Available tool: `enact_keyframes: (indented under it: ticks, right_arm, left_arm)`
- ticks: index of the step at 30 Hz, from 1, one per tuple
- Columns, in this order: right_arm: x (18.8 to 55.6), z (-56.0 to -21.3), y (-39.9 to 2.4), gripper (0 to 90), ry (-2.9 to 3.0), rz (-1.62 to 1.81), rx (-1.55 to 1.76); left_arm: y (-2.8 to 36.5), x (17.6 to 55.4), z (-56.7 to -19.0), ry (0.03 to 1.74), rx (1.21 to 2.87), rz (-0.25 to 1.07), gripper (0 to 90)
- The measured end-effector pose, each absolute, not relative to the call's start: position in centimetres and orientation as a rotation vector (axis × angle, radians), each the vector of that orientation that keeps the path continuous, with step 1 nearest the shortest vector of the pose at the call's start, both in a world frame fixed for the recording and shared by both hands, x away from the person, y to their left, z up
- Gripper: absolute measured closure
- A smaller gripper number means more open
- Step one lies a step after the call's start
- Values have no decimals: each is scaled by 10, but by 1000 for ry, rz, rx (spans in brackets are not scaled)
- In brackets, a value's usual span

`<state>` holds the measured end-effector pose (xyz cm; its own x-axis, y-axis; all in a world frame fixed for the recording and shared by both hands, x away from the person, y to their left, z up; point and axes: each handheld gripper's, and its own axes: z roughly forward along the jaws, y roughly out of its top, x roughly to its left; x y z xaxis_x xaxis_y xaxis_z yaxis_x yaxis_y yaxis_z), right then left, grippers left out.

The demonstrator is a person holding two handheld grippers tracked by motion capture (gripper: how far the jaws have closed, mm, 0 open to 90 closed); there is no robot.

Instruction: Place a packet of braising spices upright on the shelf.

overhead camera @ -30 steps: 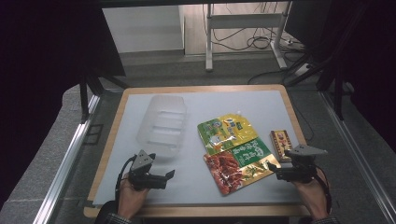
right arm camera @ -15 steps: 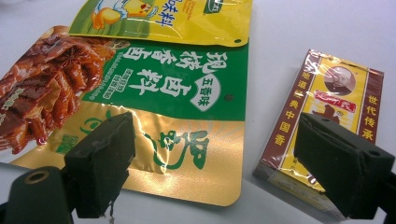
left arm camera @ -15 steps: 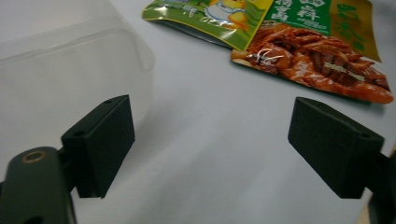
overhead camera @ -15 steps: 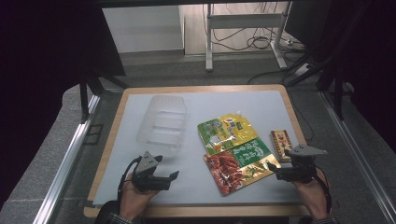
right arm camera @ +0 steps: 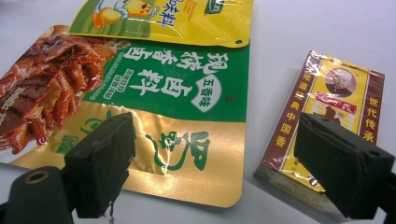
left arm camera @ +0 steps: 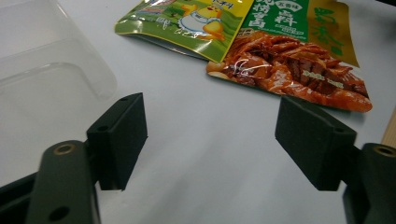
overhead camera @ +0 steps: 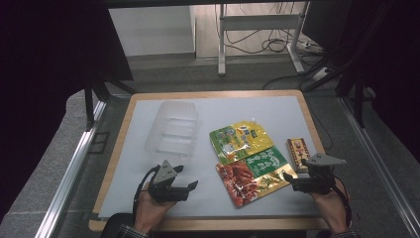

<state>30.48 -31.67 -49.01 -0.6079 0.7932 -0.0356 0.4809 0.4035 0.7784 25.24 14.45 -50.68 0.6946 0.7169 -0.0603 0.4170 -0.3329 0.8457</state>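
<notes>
My left gripper hovers low over bare white table near the front edge, pointing right toward the pouches. Its jaws have just been closing, still stand apart, and have nothing between them. My right gripper is open at the front right and points left. One of its fingers hangs over the gold end of the red-and-green food pouch, the other over a small red-and-yellow box. A yellow-green pouch lies partly on the red-and-green pouch, with the box to their right.
A clear plastic container lies left of centre; its corner is in the left gripper view. The white table surface has a wooden rim. Metal rails run along both sides, and desk legs and cables stand beyond the far edge.
The left gripper has shifted a little to the right and its jaws have narrowed. The right gripper and all the objects have stayed where they were.
</notes>
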Motion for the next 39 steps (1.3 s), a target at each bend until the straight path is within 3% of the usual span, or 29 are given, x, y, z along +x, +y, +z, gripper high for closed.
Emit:
enact_keyframes:
  ticks: [28,39]
  right_arm:
    - [306,-490,-310,28,2292,1074,1080]
    - [305,-489,-309,19,2281,1098,1064]
  left_arm:
    - [118,276,-505,855,1959,369,574]
    - [98,293,-505,845,1965,378,787]
